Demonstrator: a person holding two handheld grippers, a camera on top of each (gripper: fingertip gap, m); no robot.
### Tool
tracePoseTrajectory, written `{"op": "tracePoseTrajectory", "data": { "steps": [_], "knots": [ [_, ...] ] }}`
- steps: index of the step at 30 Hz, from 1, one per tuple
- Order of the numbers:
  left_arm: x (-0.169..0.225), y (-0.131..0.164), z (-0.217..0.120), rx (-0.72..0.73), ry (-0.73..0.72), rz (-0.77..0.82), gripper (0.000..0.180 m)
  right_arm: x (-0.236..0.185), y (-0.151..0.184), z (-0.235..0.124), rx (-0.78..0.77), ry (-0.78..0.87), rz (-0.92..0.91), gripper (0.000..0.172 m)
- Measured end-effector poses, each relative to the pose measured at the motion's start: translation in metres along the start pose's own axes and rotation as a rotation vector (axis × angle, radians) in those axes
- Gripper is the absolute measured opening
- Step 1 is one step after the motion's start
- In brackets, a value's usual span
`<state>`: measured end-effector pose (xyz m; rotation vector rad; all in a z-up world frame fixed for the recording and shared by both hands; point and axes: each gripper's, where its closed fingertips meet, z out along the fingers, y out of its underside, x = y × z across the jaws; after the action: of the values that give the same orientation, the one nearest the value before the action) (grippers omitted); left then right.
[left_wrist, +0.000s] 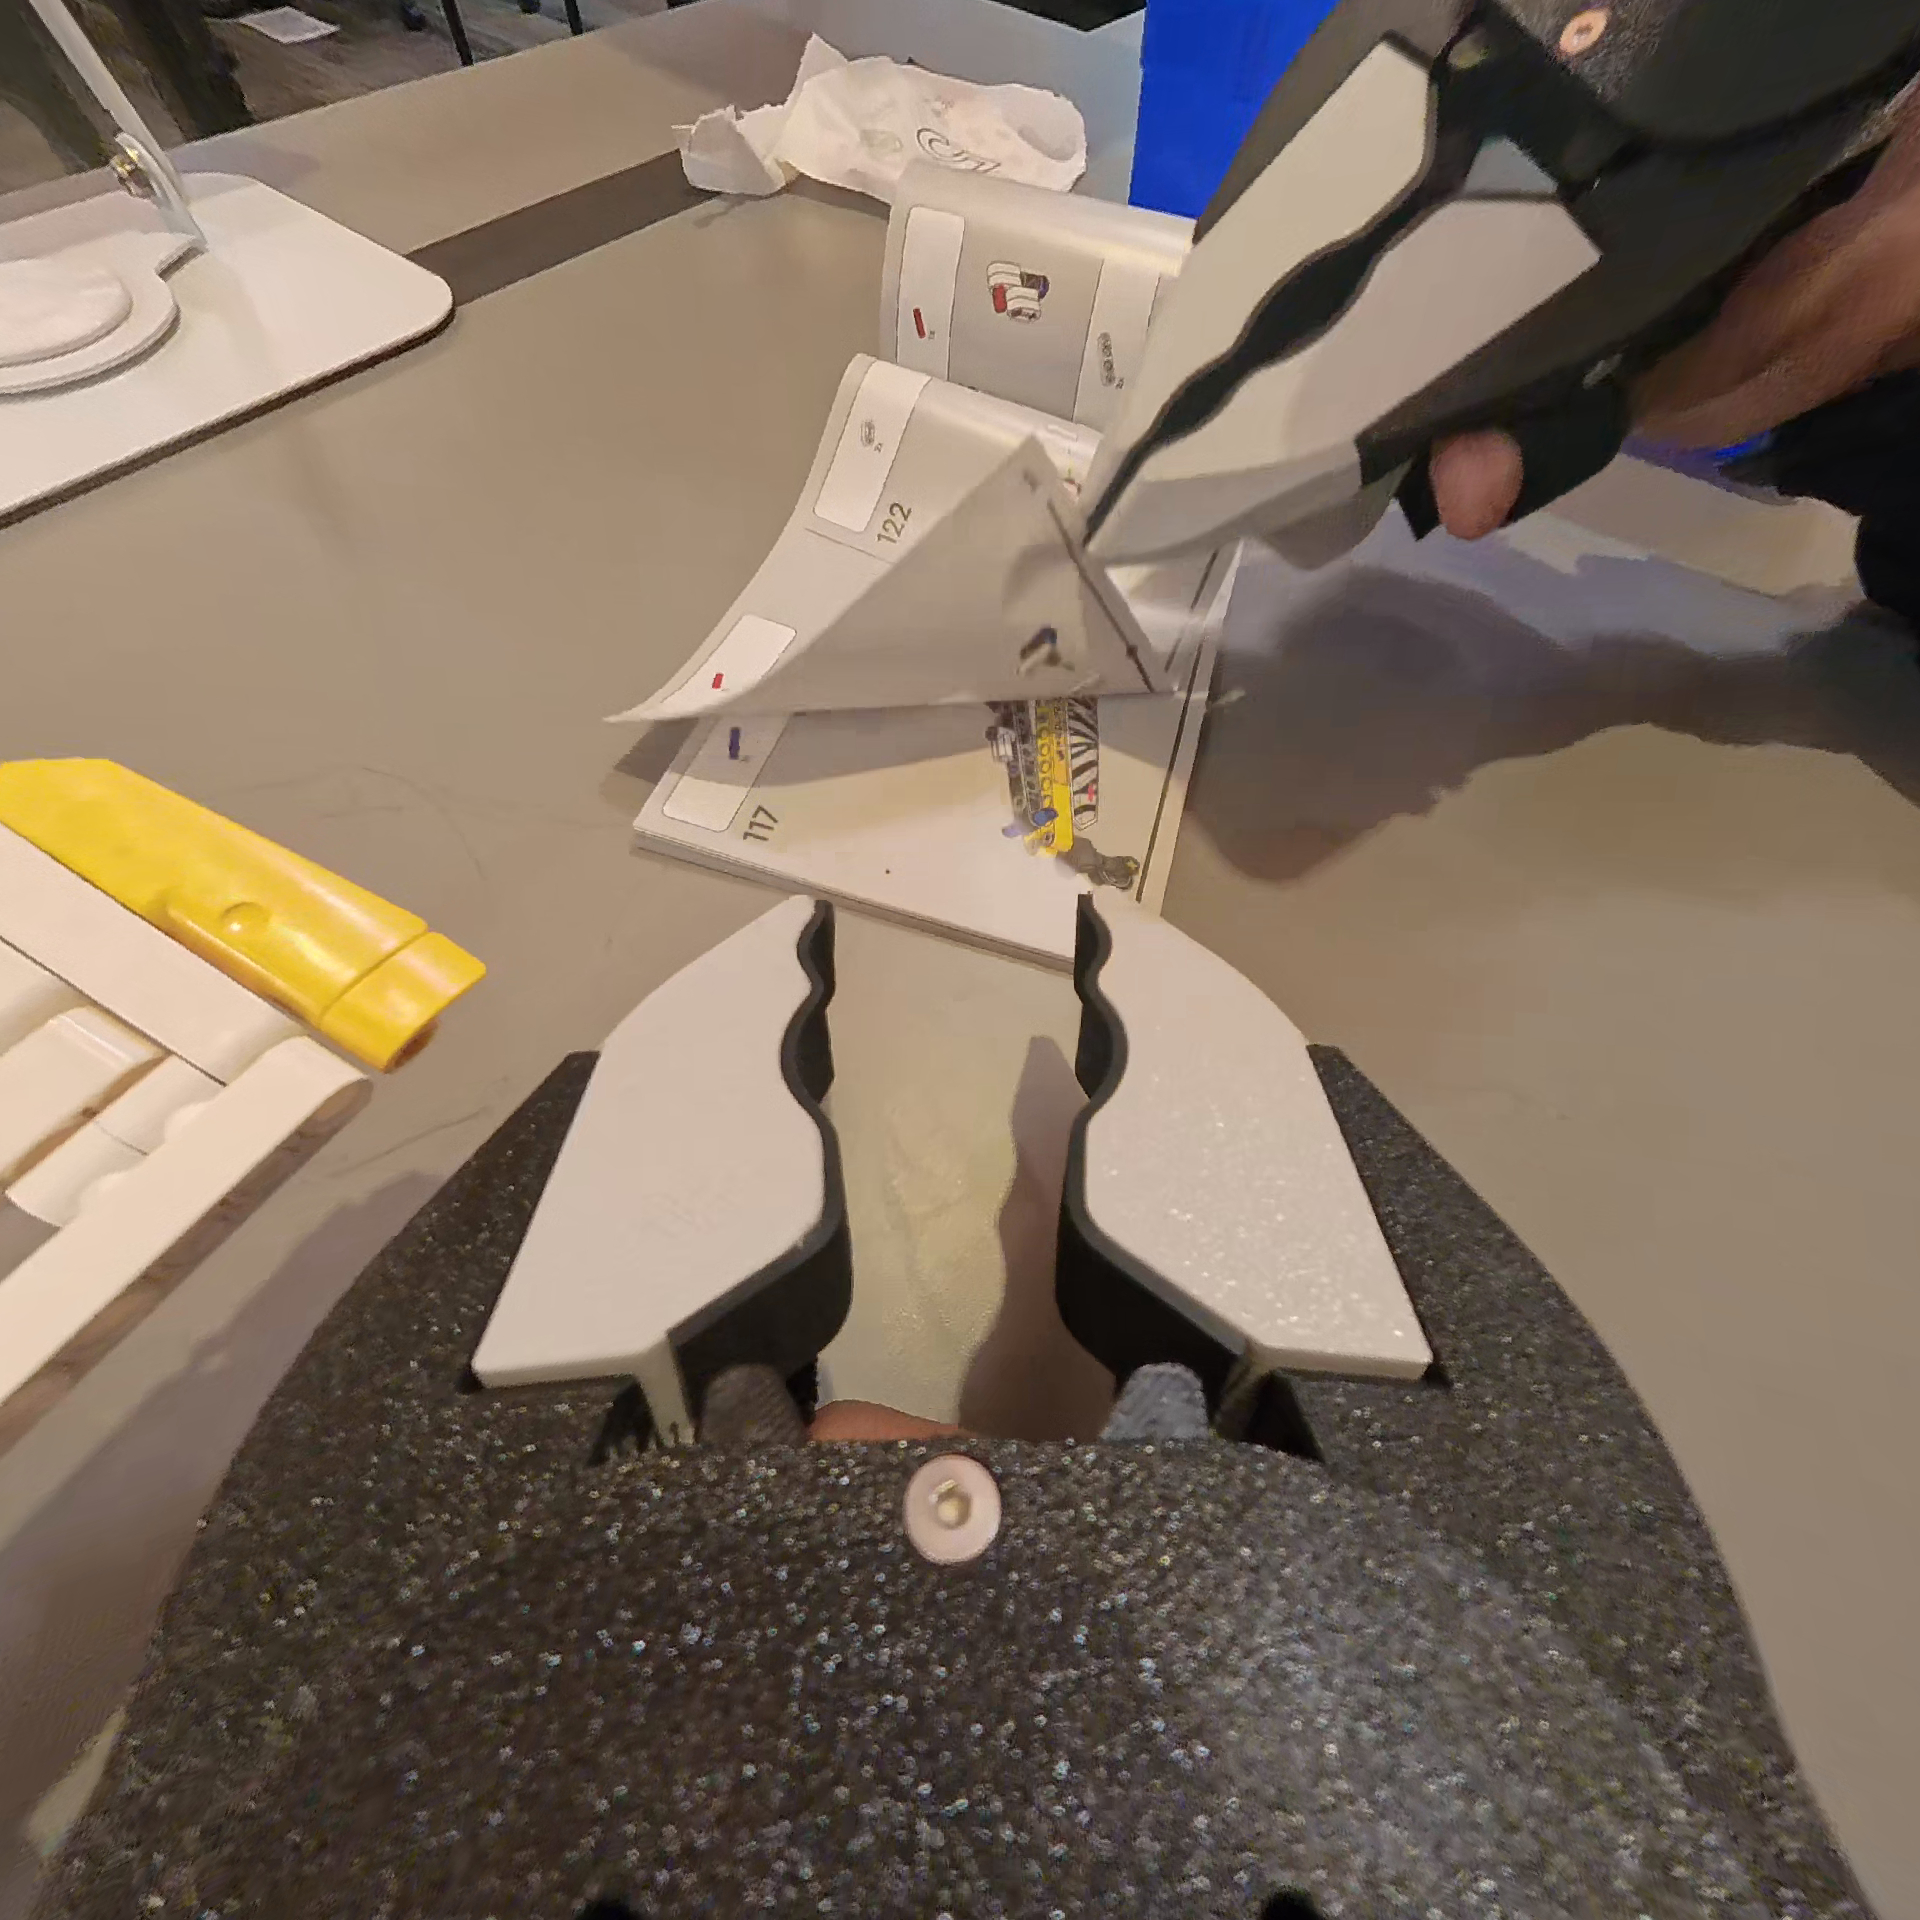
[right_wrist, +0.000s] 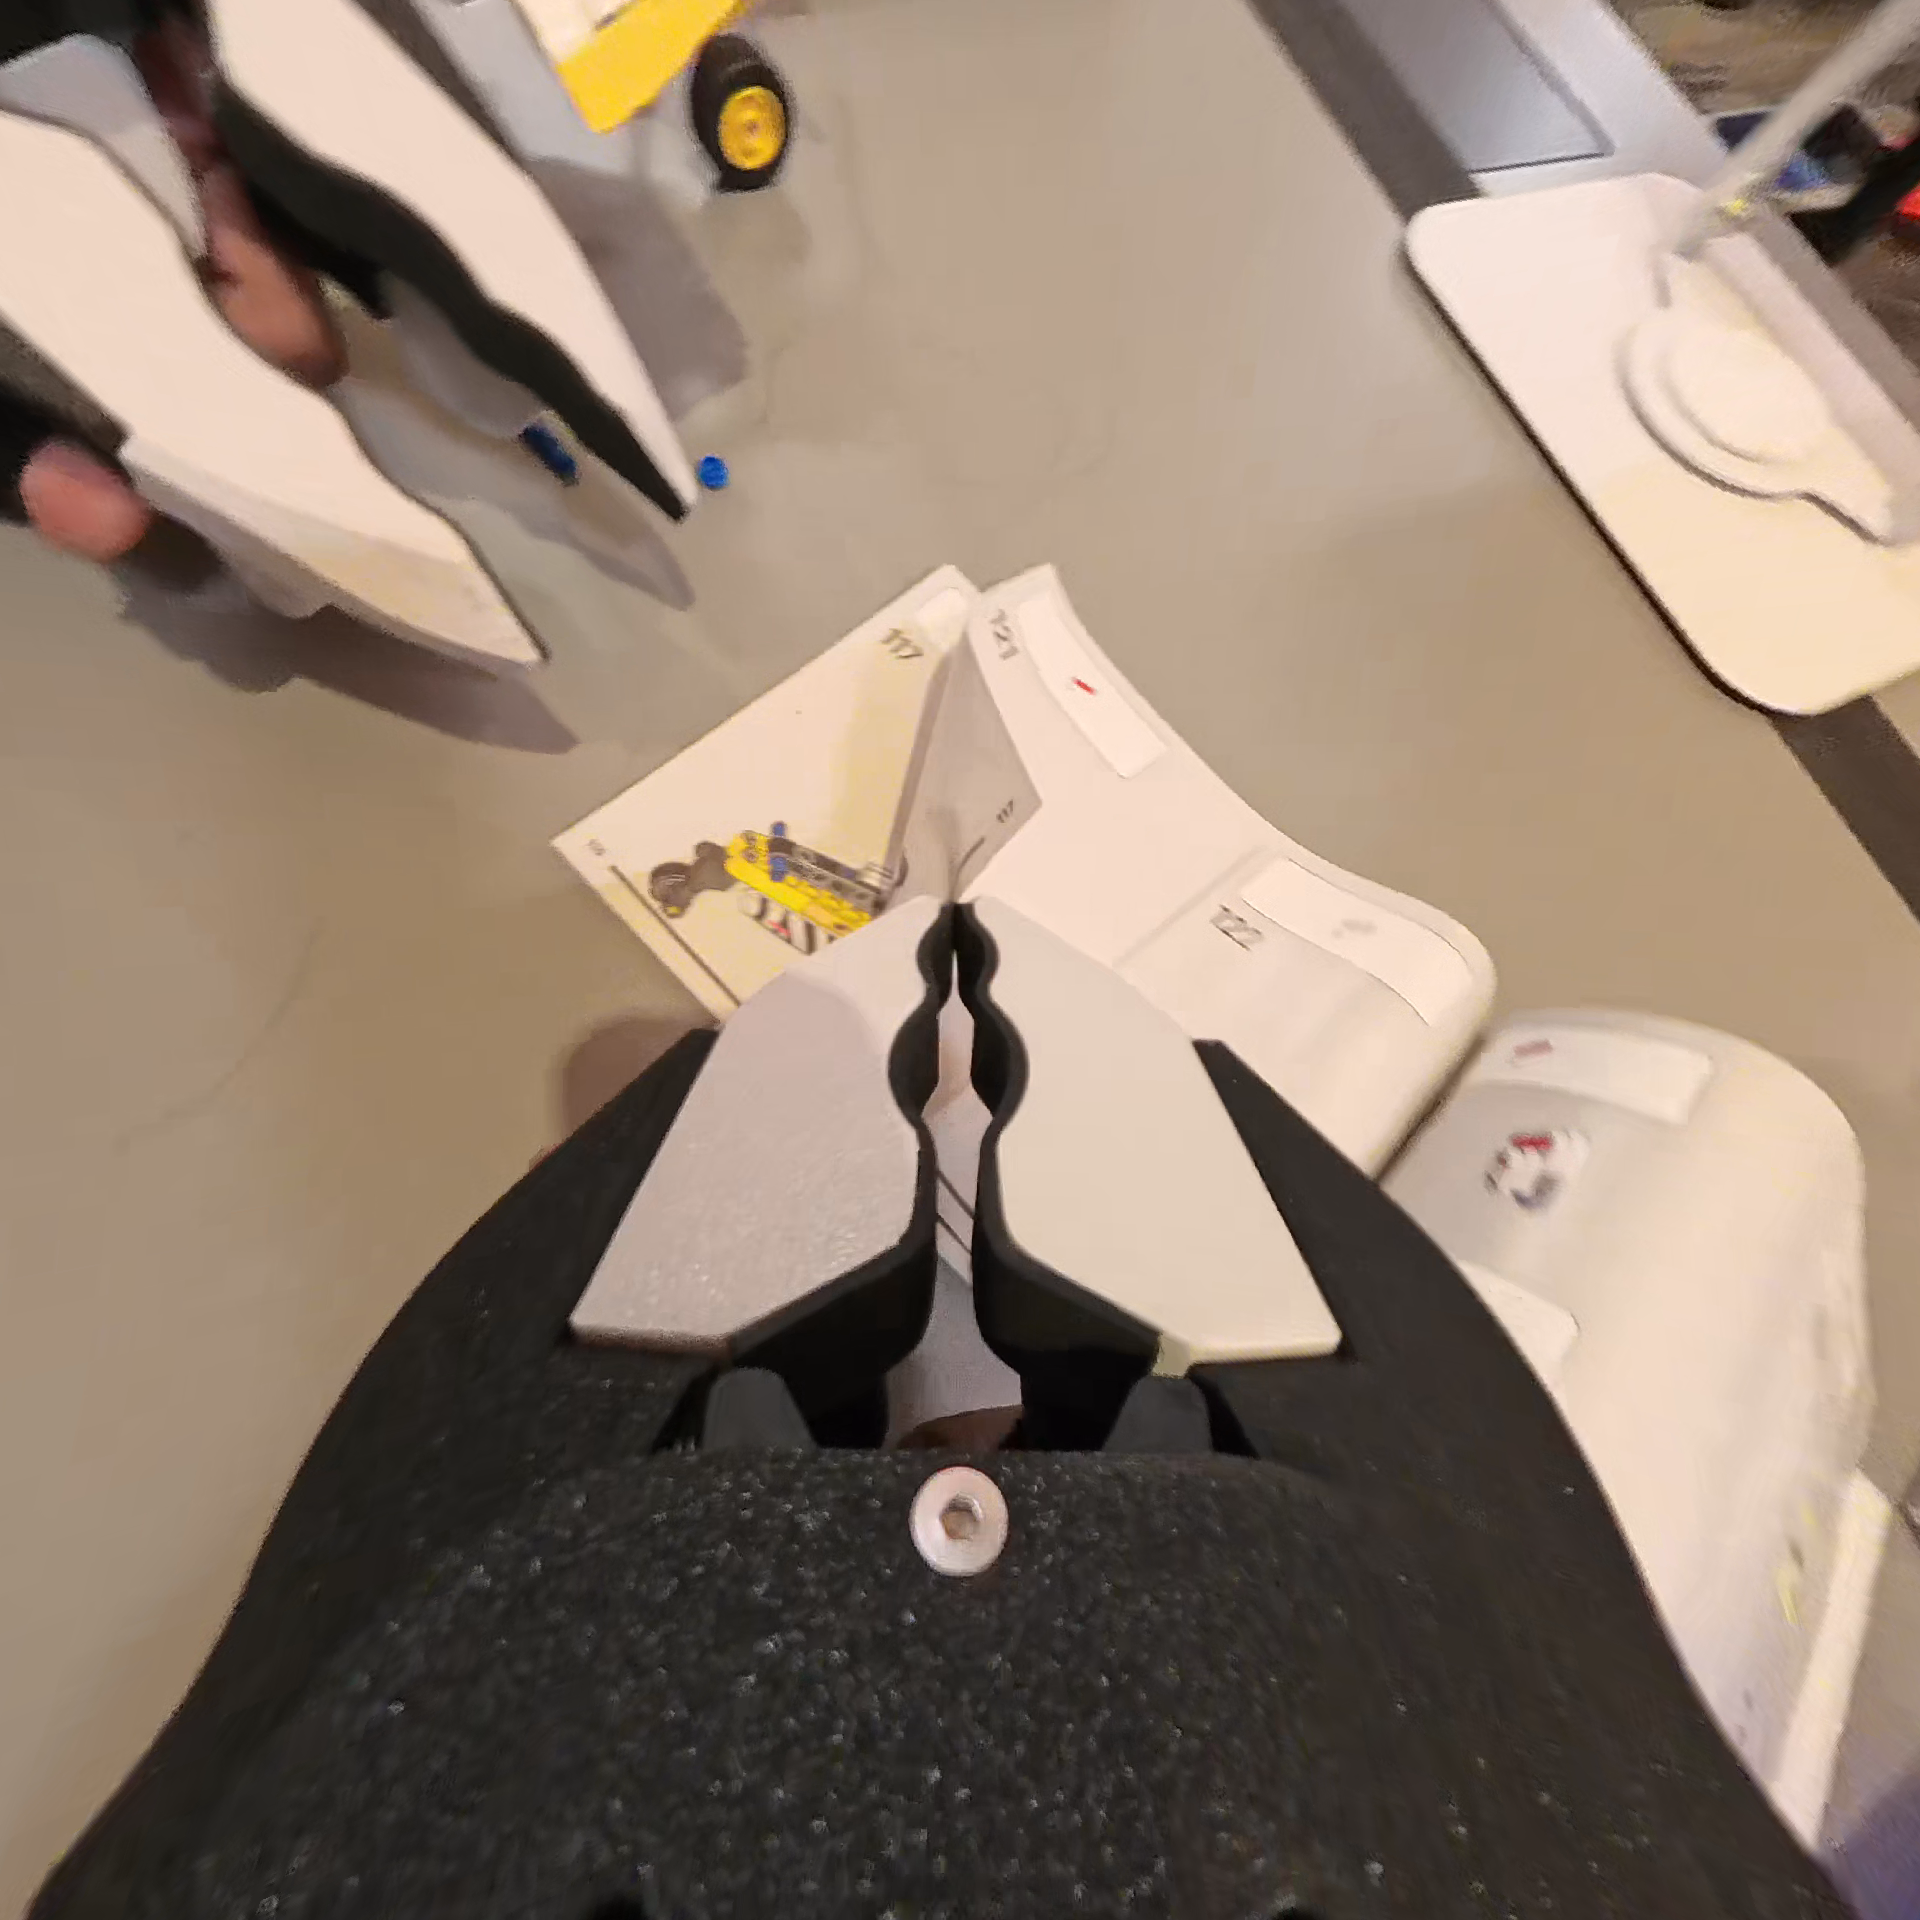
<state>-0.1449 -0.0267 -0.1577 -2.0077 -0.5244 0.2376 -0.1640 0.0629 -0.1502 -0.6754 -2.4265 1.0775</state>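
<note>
Your right gripper (right_wrist: 954, 912) has its fingers pressed together on the corner of a few pages (left_wrist: 940, 613) of an open booklet (left_wrist: 914, 862). The pages are lifted and curl upward away from the sheets under them, which lie flat on the table (left_wrist: 416, 582). Your left gripper (left_wrist: 954, 914) is spread and holds nothing; it hovers just before the near edge of the booklet, and only bare table shows between its fingers.

So the pages are caught and raised, but they are not turned over: they stand about half way, bent, with the printed drawing of a yellow model below them open to view. The other side of the booklet bulges up in a curve beyond your right gripper.

The table is smooth and grey-beige. A yellow and white toy vehicle (left_wrist: 239, 914) stands to the left of your left gripper, and small blue pieces (right_wrist: 712, 473) lie near it. Farther off there is a crumpled paper (left_wrist: 914, 125), a white flat base with a stand (left_wrist: 208, 301), and something blue (left_wrist: 1205, 104) behind the table.
</note>
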Motion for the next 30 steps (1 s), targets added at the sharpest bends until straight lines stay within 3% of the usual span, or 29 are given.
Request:
{"op": "tracePoseTrajectory", "data": {
  "steps": [13, 30],
  "knots": [
    [0.016, -0.007, 0.011, 0.011, 0.014, 0.039, 0.037, 0.070, 0.031, -0.066, 0.088, 0.398, 0.215, 0.000],
    [0.037, -0.015, 0.026, 0.019, 0.036, 0.061, 0.035, 0.108, 0.091, -0.119, 0.081, 0.738, 0.503, 0.000]
  ]
}}
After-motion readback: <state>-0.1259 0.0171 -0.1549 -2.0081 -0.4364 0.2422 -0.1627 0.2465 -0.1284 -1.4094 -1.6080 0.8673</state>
